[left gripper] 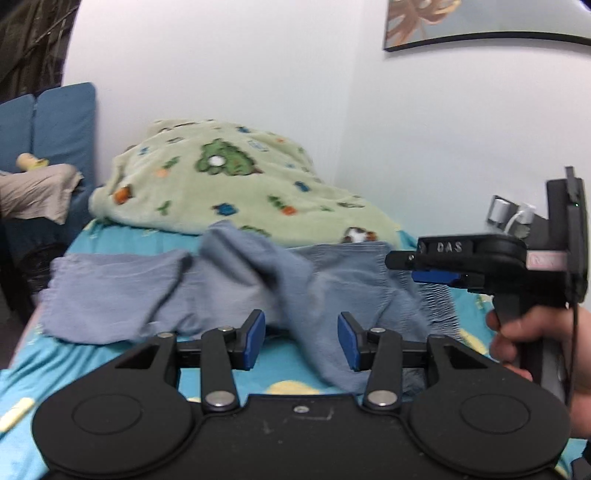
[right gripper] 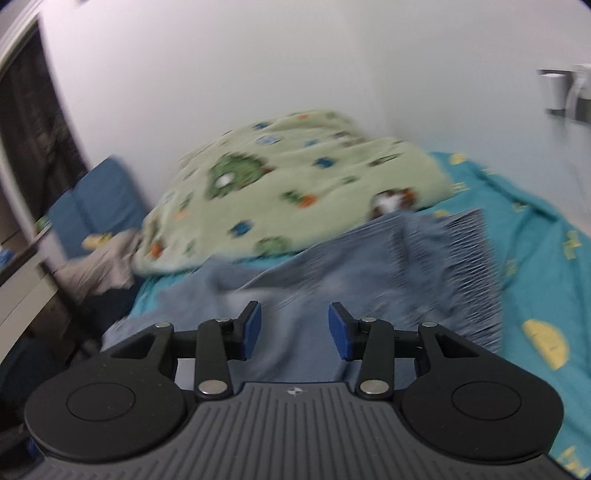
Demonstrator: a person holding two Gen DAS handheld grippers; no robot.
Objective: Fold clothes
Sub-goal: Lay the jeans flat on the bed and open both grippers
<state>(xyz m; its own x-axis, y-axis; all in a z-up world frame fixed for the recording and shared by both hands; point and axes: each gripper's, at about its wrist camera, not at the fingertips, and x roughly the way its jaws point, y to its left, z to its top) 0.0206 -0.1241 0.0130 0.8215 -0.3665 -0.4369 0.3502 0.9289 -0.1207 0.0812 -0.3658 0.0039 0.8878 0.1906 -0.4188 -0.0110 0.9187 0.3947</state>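
On the bed (left gripper: pixel 110 369), below the green blanket (left gripper: pixel 236 184), the blue garment (left gripper: pixel 229 280) lies rumpled, both the left gripper (left gripper: pixel 301 341) and right gripper (right gripper: pixel 294 331) part-open and empty, so the next fold likely needs fresh grips on an edge.

"DAS" — raised letters on right claw (left gripper: pixel 400 260) body.

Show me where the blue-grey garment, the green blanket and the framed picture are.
blue-grey garment (left gripper: pixel 236 280): left wrist view, its crumpled middle.
green blanket (right gripper: pixel 295 184): right wrist view, its top surface.
framed picture (left gripper: pixel 480 22): left wrist view, its lower part.
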